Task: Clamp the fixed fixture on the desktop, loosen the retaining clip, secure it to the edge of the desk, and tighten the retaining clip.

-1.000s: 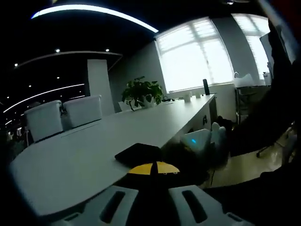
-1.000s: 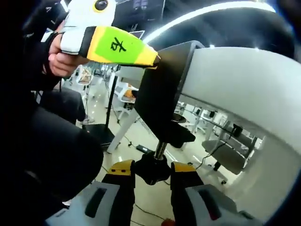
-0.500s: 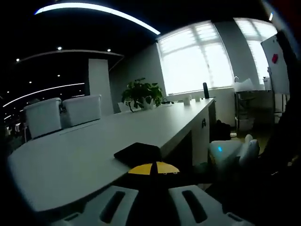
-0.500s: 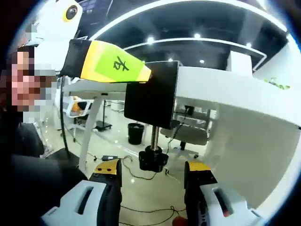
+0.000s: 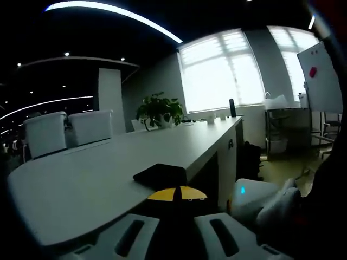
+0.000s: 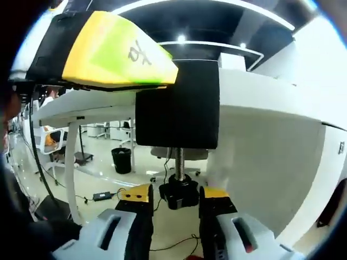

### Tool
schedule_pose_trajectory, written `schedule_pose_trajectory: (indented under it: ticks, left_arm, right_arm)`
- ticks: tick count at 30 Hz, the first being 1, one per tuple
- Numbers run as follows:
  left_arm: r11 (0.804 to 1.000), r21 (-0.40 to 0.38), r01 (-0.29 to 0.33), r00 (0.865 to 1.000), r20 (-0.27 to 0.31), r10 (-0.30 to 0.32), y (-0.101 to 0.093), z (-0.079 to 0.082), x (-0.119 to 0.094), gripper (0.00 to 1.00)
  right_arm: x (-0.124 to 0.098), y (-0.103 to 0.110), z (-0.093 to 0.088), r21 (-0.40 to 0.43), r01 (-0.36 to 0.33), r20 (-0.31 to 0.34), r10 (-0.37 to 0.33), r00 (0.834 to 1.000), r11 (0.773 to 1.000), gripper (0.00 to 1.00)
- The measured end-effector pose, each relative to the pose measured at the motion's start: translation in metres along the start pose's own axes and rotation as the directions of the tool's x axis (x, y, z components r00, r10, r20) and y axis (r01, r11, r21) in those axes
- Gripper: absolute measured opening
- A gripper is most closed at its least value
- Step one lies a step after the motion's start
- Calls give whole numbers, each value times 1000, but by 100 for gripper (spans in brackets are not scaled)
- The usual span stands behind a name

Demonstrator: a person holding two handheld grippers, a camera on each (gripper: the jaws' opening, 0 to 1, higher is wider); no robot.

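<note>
My right claw: white slotted bodies, black jaws, yellow tips. Left claw: yellow-green pad with black mark, black behind.

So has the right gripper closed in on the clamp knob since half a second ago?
Yes. The right gripper now has its jaws close beside the black knob under the clamp on the desk edge; earlier they stood wider.

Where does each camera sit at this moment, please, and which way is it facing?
Left gripper view: rides above the desktop, facing along it to the windows; its own tongs pinch the black clamp.
Right gripper view: sits below the desk edge, facing up at the clamp's screw knob, which lies between its tongs.
Shared: the clamp, the desk, and the left tongs, seen here from outside.
</note>
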State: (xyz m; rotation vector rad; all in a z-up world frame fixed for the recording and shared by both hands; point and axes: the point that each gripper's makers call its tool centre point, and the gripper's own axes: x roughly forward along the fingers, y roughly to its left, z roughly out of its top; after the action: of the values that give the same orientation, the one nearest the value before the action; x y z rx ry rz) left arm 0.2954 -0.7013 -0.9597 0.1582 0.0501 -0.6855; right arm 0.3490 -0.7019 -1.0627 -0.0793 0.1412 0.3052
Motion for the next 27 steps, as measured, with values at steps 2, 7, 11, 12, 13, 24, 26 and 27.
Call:
schedule_pose_trajectory:
  ticks: [2,7,11,12,13,24,26,27]
  left_arm:
    - [1000,-1,0,1000,-2,0,-1,0,1,1]
    - [998,63,-19,1000,-22,20,-4,-1,5,1]
    - [1000,-6,-2,1000,-11,2,-3,-1,8,1]
    - [1000,-18,1,1000,-9,-1,-1,-2,8,1]
    - [1000,-12,1,1000,-10,-1,-1,-2,8,1]
    - [999,39,-2,999,-51,4,0,-2,8,1]
    - [999,51,2,999,-51,1,-1,-3,8,1]
    - [997,74,3,999,-53,1,-2,-3,8,1]
  right_arm:
    - [4,-3,5,-74,0,18,1,1000,997,24]
    - [7,-1,8,-134,-75,4,76,997,988,23]
    - [16,-7,5,-154,-224,19,230,973,962,22]
    - [15,-5,6,-164,-250,17,256,967,954,22]
    - [12,0,7,-152,-310,4,314,949,939,22]
    - [5,17,3,-267,-676,-52,690,722,687,22]
    - [4,19,3,-278,-703,-52,720,692,655,22]
    - [4,19,3,-275,-706,-49,724,688,653,22]
